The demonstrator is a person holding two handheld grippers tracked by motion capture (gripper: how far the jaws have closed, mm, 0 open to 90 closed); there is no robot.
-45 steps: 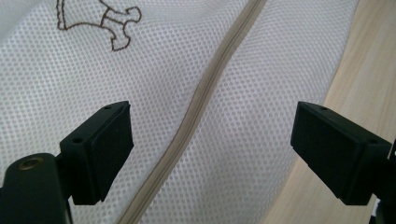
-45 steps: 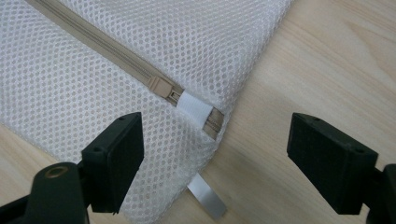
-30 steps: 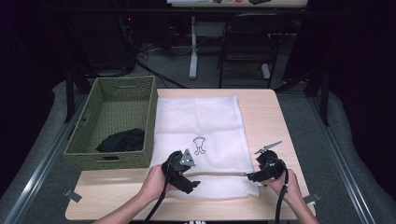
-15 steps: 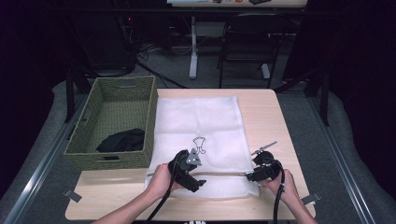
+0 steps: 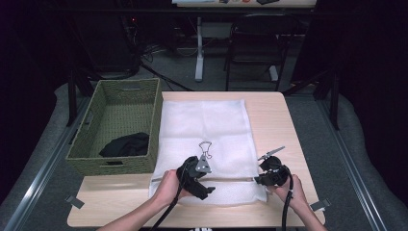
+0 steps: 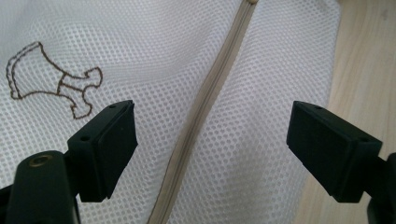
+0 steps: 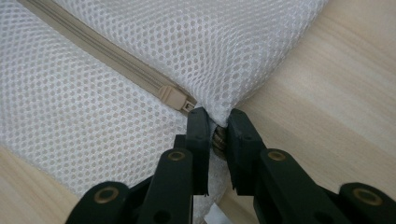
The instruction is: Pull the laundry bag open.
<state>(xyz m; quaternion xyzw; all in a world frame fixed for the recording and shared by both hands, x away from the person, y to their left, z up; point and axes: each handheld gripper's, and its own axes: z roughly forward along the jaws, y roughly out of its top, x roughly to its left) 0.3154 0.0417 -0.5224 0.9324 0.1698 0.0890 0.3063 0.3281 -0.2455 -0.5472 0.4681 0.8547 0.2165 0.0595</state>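
A white mesh bag (image 5: pixel 207 120) lies flat on the wooden table (image 5: pixel 274 120), with a beige zipper (image 5: pixel 231 179) running across its near end. My left gripper (image 5: pixel 204 188) hovers open just over the bag, its jaws either side of the zipper (image 6: pixel 205 102). An embroidered clip design (image 6: pixel 51 77) shows to its left. My right gripper (image 7: pixel 217 122) is shut on the bag's edge (image 7: pixel 219 109) at the right corner, right beside the zipper slider (image 7: pixel 175 99). In the high view the right gripper (image 5: pixel 260 180) sits at the bag's near right corner.
A green woven basket (image 5: pixel 127 83) stands left of the bag, with a black cloth (image 5: pixel 126 144) inside. Bare table wood runs along the bag's right side and near edge. A chair (image 5: pixel 255 43) and a table leg stand beyond the far edge.
My left gripper has shifted slightly right along the bag's near end. The right gripper holds its place at the corner.
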